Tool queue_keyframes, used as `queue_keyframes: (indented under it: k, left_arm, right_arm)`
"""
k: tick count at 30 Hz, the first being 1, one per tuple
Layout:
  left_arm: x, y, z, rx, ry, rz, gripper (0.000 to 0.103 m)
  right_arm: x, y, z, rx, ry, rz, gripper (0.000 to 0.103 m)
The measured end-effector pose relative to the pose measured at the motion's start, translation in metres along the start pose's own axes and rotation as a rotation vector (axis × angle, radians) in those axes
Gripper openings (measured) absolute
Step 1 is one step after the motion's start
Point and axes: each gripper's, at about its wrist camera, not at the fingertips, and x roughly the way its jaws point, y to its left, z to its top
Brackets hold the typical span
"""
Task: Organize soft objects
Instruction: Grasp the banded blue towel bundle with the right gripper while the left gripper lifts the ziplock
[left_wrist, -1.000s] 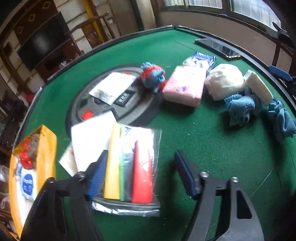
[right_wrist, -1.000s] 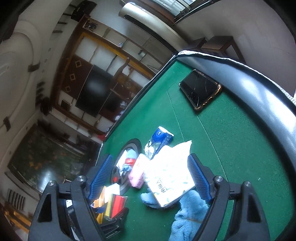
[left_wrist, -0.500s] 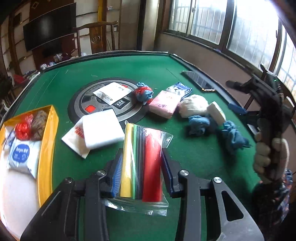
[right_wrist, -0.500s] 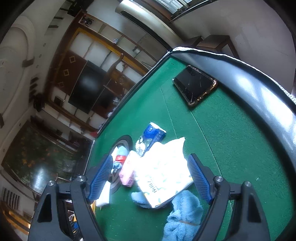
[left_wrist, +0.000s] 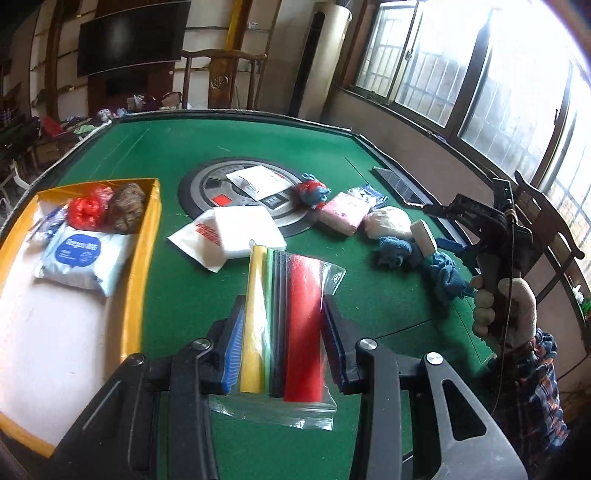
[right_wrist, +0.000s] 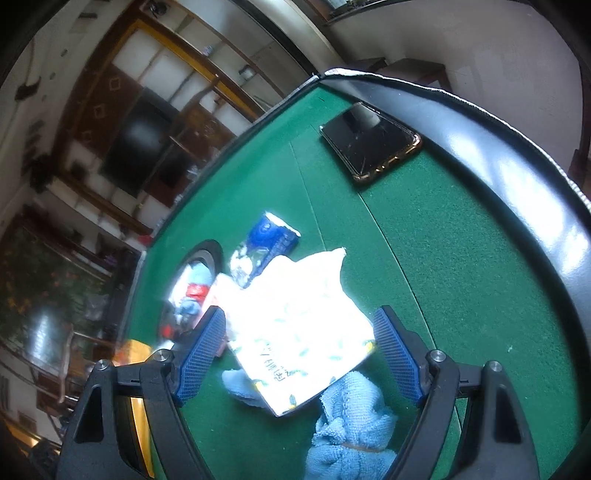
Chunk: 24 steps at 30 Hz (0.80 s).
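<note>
My left gripper (left_wrist: 282, 347) is shut on a clear bag of coloured foam strips (left_wrist: 288, 317), yellow, green, black and red, held just above the green felt. A yellow tray (left_wrist: 147, 229) lies to its left with a white wipes pack (left_wrist: 79, 254), a red bundle (left_wrist: 86, 208) and a brown lump inside. My right gripper (right_wrist: 299, 350) stands open over a white tissue pack (right_wrist: 295, 325), not touching it, with a blue cloth (right_wrist: 351, 424) below. In the left wrist view a gloved hand (left_wrist: 506, 310) holds that right gripper (left_wrist: 452, 245) beside the blue cloths (left_wrist: 447, 275).
A white pack (left_wrist: 236, 232), a pink pack (left_wrist: 345, 212), a blue-red knot (left_wrist: 312, 190), a pale bag (left_wrist: 388, 221) and a sponge (left_wrist: 423, 236) lie mid-table. A white pouch (left_wrist: 255, 181) sits on the round centre disc. A phone (right_wrist: 371, 142) rests near the padded table edge (right_wrist: 517, 177).
The left jaws have shut on the strip bag and raised it. The left view has swung so the tray shows at left. The right gripper has drifted a little over the tissue pack.
</note>
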Motion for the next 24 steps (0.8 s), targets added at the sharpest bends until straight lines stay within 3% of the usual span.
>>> queue_keyframes:
  k: [2, 5, 7, 9, 11, 17, 24]
  left_arm:
    - [-0.005, 0.007, -0.002, -0.016, -0.01, -0.004, 0.036]
    - [-0.006, 0.015, -0.005, -0.046, -0.013, -0.02, 0.036]
    - [-0.007, 0.019, -0.007, -0.054, -0.014, -0.026, 0.036]
    - [-0.009, 0.023, -0.008, -0.058, -0.017, -0.028, 0.036]
    - [-0.011, 0.028, -0.008, -0.066, -0.021, -0.031, 0.036]
    - [-0.006, 0.04, -0.011, -0.102, -0.01, -0.049, 0.036]
    - [-0.01, 0.046, -0.016, -0.114, -0.016, -0.059, 0.036]
  right_arm:
    - [0.006, 0.011, 0.002, -0.038, 0.046, -0.038, 0.079]
    - [0.017, 0.032, -0.004, -0.137, 0.136, -0.004, 0.079]
    - [0.017, 0.047, -0.014, -0.214, 0.202, 0.071, 0.079]
    - [0.011, 0.058, -0.026, -0.272, 0.278, 0.219, 0.079]
    - [-0.002, 0.063, -0.033, -0.3, 0.279, 0.279, 0.079]
    - [-0.018, 0.056, -0.043, -0.312, 0.229, 0.136, 0.079]
    - [-0.011, 0.093, -0.077, -0.439, 0.281, 0.094, 0.079]
